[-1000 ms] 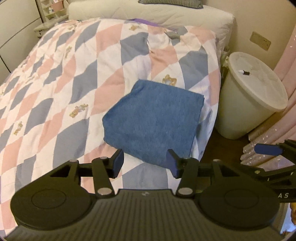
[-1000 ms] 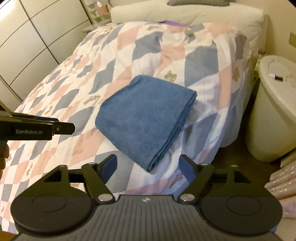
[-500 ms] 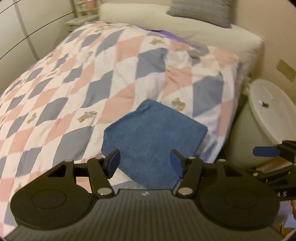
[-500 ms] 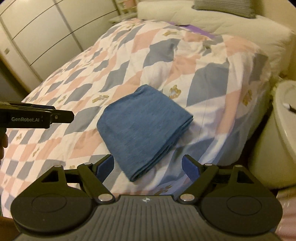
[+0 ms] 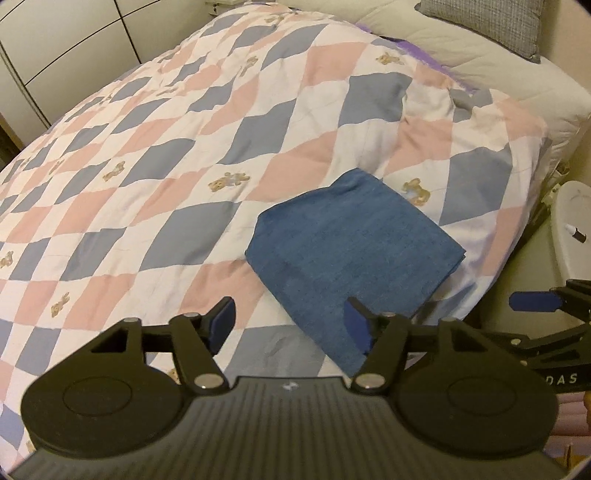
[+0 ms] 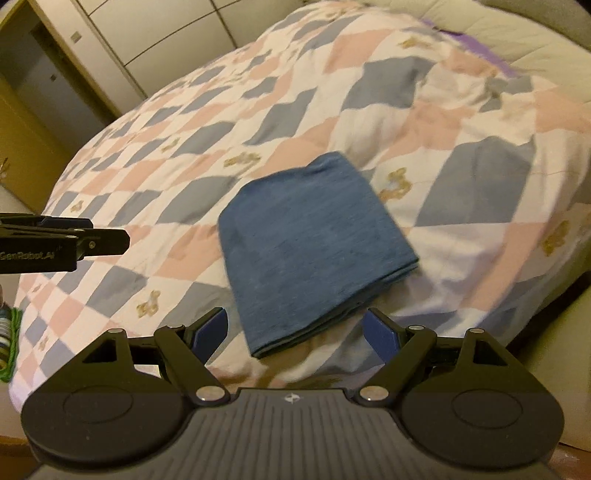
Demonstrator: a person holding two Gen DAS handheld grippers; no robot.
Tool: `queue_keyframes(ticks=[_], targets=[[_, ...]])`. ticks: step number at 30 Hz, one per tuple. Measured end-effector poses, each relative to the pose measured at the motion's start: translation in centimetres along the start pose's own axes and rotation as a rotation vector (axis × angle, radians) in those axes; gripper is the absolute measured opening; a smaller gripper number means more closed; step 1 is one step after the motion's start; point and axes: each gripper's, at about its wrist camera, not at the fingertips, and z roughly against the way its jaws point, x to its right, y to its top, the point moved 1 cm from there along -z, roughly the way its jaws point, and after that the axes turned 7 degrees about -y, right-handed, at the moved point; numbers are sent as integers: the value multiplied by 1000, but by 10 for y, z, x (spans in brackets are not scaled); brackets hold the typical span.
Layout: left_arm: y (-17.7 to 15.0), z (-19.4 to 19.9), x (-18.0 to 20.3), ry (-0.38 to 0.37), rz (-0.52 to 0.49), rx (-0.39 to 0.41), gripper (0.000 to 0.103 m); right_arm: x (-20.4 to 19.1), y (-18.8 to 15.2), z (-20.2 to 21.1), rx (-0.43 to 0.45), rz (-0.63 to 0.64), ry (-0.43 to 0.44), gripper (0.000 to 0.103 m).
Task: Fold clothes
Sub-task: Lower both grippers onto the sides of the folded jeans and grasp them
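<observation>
I've pulled both grippers back and up from the blue cloth; it now sits farther off, folded flat on the quilt near its pillow-end corner. My left gripper and right gripper gape wide, empty. Folding looks finished.

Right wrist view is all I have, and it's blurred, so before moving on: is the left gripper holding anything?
Observer: No. The left wrist view shows the left gripper open, gripping nothing; the folded blue cloth lies free.
Operator: Anything right of the bed?
Observer: A white lidded bin stands there, with a small dark-tipped object on its lid.
Operator: And at the head end?
Observer: A grey pillow.
</observation>
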Motion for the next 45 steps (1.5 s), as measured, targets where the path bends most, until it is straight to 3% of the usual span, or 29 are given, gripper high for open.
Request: queue_keyframes(ticks=[10, 15, 21, 25, 31, 35, 39, 45], targets=[[15, -50, -20, -136, -42, -56, 64, 26, 4, -3, 5, -154, -101, 83], [18, -66, -32, -116, 8, -96, 64, 41, 12, -14, -20, -212, -112, 83], [17, -94, -32, -67, 135, -148, 64, 52, 42, -44, -92, -114, -94, 83], [16, -110, -34, -37, 284, -154, 64, 65, 73, -74, -162, 21, -46, 83], [-15, -126, -47, -146, 544, -66, 64, 94, 128, -106, -214, 197, 41, 84], [-49, -143, -59, -208, 700, -33, 65, 115, 148, -138, -278, 218, 158, 85], [-74, -171, -68, -247, 804, -30, 65, 128, 159, -183, -391, 154, 299, 88], [-98, -210, -81, -333, 930, 5, 65, 124, 161, -234, -477, 118, 378, 91]])
